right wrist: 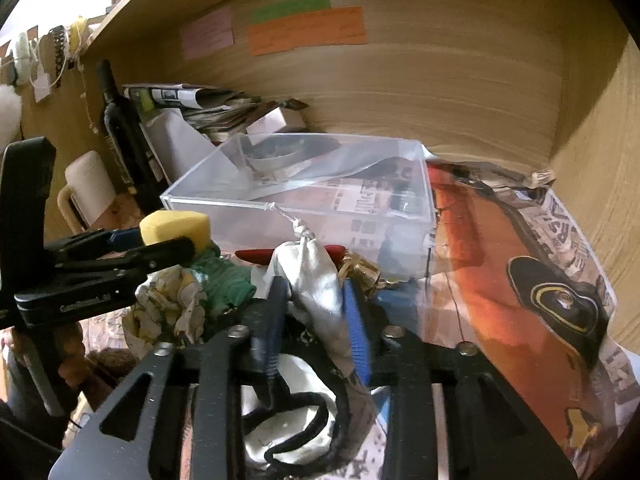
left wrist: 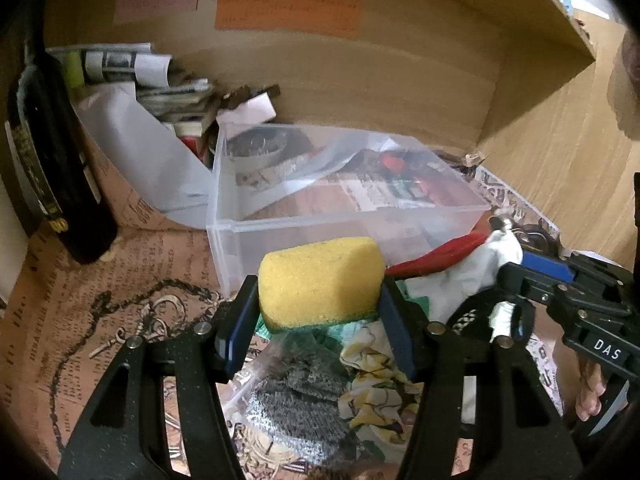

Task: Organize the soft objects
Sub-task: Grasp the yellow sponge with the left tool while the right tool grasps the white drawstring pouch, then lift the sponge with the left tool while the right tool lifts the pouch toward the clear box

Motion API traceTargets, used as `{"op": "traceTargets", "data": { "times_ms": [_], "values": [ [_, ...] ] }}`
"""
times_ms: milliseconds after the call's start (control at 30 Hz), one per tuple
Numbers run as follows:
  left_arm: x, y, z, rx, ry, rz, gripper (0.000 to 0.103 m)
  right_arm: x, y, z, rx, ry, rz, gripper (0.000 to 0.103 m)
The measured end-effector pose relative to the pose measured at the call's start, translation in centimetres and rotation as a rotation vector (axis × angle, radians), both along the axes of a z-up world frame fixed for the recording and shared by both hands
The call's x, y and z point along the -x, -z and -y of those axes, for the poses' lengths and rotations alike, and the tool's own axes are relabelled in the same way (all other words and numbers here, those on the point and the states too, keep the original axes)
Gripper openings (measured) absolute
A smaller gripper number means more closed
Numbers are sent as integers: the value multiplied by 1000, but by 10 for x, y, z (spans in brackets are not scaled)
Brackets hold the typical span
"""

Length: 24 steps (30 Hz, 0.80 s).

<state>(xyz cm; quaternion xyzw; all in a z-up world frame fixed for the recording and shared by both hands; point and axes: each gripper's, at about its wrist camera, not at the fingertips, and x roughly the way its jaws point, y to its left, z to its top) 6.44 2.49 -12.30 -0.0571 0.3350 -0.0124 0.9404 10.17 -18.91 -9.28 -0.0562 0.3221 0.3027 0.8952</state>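
Yellow sponge [left wrist: 318,280] clamped between left gripper [left wrist: 320,312] fingers, held above soft pile, just before clear plastic bin [left wrist: 340,208]. White cloth pouch [right wrist: 316,292] pinched in right gripper [right wrist: 316,320]. Below sponge: grey scouring pad [left wrist: 296,412], floral cloth [left wrist: 376,384].

Writing on the 3 paper notes [left wrist: 287,10] was too blurred for me to read. My left gripper [left wrist: 318,322] hid part of the grey scourer [left wrist: 298,412]. The dark bottle [left wrist: 44,152] ran off frame.
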Motion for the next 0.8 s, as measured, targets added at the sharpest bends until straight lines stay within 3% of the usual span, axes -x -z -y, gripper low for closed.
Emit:
{"op": "traceTargets", "data": {
  "times_ms": [200, 367, 400, 467, 800],
  "values": [
    [12, -17, 2, -22, 7, 54, 58, 7, -7, -1, -4, -18, 44, 33],
    [18, -23, 2, -28, 9, 71, 58, -2, 3, -12, 30, -26, 24, 33],
    [19, -23, 1, -29, 8, 73, 58, -4, 5, -13, 28, -25, 25, 31],
    [20, -24, -1, -32, 5, 77, 58, -5, 7, -16, 42, -18, 32, 11],
    [22, -39, -6, -39, -13, 121, 58, 7, -20, -10, -22, -39, 102, 8]
  ]
}}
